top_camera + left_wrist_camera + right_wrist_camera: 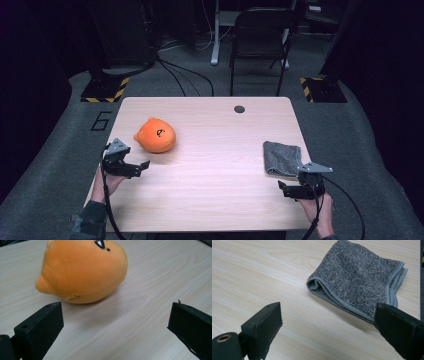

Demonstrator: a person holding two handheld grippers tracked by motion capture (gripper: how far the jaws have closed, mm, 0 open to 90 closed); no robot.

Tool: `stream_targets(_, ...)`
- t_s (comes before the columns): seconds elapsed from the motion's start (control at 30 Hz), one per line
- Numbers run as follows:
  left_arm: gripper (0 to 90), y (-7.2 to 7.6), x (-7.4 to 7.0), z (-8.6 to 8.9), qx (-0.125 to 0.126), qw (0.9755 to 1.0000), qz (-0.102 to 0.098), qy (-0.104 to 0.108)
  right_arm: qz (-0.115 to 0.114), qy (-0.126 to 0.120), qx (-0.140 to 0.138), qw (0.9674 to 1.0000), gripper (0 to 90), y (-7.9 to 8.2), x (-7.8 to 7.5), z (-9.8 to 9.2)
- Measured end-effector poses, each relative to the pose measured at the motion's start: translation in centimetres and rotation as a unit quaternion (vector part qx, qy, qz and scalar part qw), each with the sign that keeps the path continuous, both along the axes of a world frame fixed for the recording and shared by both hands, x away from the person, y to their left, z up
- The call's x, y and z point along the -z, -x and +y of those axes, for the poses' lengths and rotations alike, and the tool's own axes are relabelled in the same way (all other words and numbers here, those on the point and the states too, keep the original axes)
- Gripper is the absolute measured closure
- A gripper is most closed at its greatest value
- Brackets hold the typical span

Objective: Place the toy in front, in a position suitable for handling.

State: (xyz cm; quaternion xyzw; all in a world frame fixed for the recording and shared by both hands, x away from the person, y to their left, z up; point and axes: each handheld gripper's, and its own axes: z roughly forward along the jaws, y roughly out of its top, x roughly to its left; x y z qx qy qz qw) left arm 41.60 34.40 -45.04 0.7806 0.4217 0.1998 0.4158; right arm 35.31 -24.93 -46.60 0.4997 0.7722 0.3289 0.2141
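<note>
Your left gripper (pixel 116 327) stands with its jaws spread wide and nothing between them; the bare wood of the table (pixel 150 277) shows through the gap, and the orange plush toy (pixel 82 270) lies just beyond the jaw tips, apart from both pads and a little toward the jaw on the left of that view. In the high view your left gripper (pixel 134 167) sits near the table's front left edge with the orange plush toy (pixel 155 135) just ahead of it, resting on its side with the small face marking turned upward. That wide spread suits a soft, round body: you probably need the full opening to get the jaws round its bulk. Your right gripper (pixel 328 332) is likewise wide open and holds nothing; the folded grey towel (pixel 359 282) lies ahead of it, its near hem running down close beside the jaw on the right of that view, though whether it touches that jaw cannot be told. From above, your right gripper (pixel 289 190) rests near the front right of the table (pixel 215 200) with the folded grey towel (pixel 282 157) just beyond it, well apart from the toy. Each hand faces its own thing, so either could be taken first without crossing. Past the table's far edge stand a dark chair (pixel 262 40) and loose cables (pixel 185 75) on the floor.
</note>
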Motion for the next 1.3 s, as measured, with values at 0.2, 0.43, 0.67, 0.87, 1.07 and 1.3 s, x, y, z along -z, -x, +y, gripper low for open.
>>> stream_targets(0.2, 0.0, -1.4, -1.2, 0.8, 0.001, 0.9999, -0.013, -0.002, -0.003, 0.003, -0.009, 0.9999, 8.0, -0.1, -0.2, 0.5)
stream_targets(0.43, 0.0, -3.9, -1.8, 0.9, -0.002, 0.9999, -0.013, -0.005, 0.006, 0.011, -0.013, 0.9998, 8.2, -0.2, 0.2, 1.1)
stream_targets(0.67, 0.0, -7.1, -2.0, 0.2, 0.008, 0.9997, 0.004, -0.024, 0.007, 0.013, -0.021, 0.9997, 8.4, -0.3, 0.2, 1.4)
stream_targets(0.87, 0.2, -9.1, -1.2, -0.2, 0.013, 0.9994, 0.015, -0.028, 0.005, 0.009, -0.021, 0.9997, 8.5, -0.3, 0.1, 1.4)
stream_targets(1.07, 8.0, -10.7, -0.3, -0.2, 0.012, 0.9995, 0.026, -0.015, 0.009, 0.01, -0.023, 0.9996, 8.5, -0.3, 0.3, 1.5)
stream_targets(1.3, 33.7, -11.3, 1.1, -1.3, 0.015, 0.9984, 0.048, -0.024, 0.018, 0.01, -0.019, 0.9996, 8.8, -0.4, 0.6, 1.5)
